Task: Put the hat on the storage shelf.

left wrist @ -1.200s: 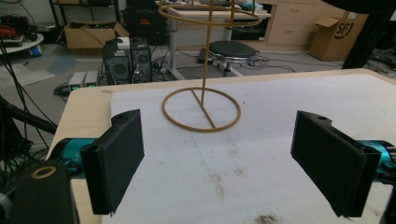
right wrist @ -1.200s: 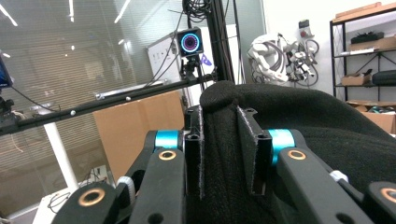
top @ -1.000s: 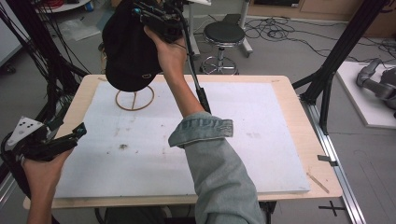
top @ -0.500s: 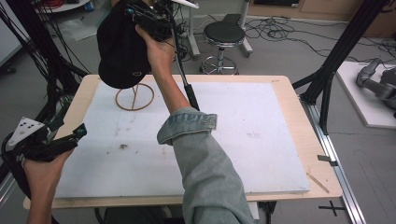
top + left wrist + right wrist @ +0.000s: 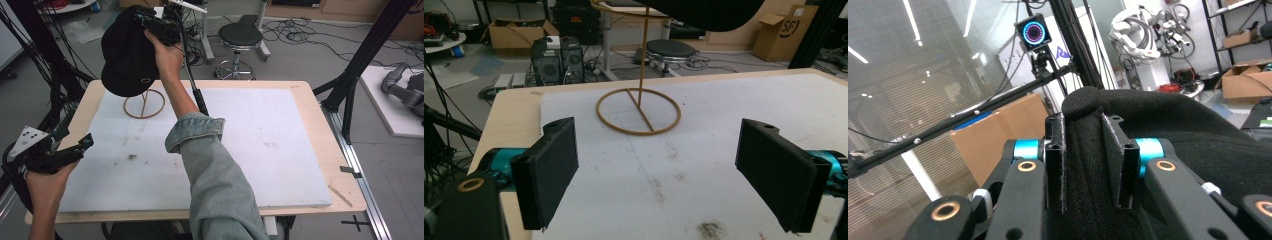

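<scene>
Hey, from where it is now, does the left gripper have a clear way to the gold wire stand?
Probably yes. The left gripper has its jaws open and faces the gold wire stand across bare white mat. Only the black hat, pinched by the right gripper, hangs over the stand's top.

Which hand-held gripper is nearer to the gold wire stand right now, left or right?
Right. The right hand-held gripper is shut on the black hat directly above the gold wire stand. The left hand-held gripper is open, low at the table's near left edge.
</scene>
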{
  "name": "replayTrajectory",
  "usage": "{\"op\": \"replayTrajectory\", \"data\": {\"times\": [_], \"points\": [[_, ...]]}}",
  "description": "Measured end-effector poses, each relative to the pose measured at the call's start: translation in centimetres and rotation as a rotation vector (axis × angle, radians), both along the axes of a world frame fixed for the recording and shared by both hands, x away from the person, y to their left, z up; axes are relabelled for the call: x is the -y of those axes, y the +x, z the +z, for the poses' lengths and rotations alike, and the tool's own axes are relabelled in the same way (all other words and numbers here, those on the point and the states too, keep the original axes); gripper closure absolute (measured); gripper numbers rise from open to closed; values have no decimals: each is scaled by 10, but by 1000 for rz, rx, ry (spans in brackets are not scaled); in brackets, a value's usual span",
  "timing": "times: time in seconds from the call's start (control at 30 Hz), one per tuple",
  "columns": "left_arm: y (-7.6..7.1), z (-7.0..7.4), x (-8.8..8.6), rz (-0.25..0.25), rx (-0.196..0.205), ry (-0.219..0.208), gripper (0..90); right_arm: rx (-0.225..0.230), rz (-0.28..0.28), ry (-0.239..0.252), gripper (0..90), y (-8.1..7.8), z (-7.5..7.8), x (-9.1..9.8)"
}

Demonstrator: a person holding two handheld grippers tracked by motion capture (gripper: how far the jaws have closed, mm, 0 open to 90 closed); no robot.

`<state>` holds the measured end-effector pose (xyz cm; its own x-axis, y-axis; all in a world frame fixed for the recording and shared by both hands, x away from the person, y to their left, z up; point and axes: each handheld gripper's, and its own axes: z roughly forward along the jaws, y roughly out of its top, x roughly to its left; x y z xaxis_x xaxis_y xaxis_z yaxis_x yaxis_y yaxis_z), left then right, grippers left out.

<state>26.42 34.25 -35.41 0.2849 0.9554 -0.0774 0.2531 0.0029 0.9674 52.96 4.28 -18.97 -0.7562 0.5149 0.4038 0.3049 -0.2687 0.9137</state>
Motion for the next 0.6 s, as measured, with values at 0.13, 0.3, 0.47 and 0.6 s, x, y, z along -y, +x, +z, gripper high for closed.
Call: {"op": "replayTrajectory", "data": {"times": [0.13, 0.3, 0.47, 0.6], "points": [[0, 0, 1, -6, 0, 0, 174, -13, -9, -8, 748, 7, -6, -5], [0, 0, 1, -5, -2, 1, 174, -48, -18, -4, 748, 17, -14, -12], [0, -1, 0, -4, -4, -2, 174, -52, -18, -30, 747, 23, -18, -21], [0, -2, 1, -6, -3, 0, 174, -71, -16, -55, 746, 27, -24, -30]]}}
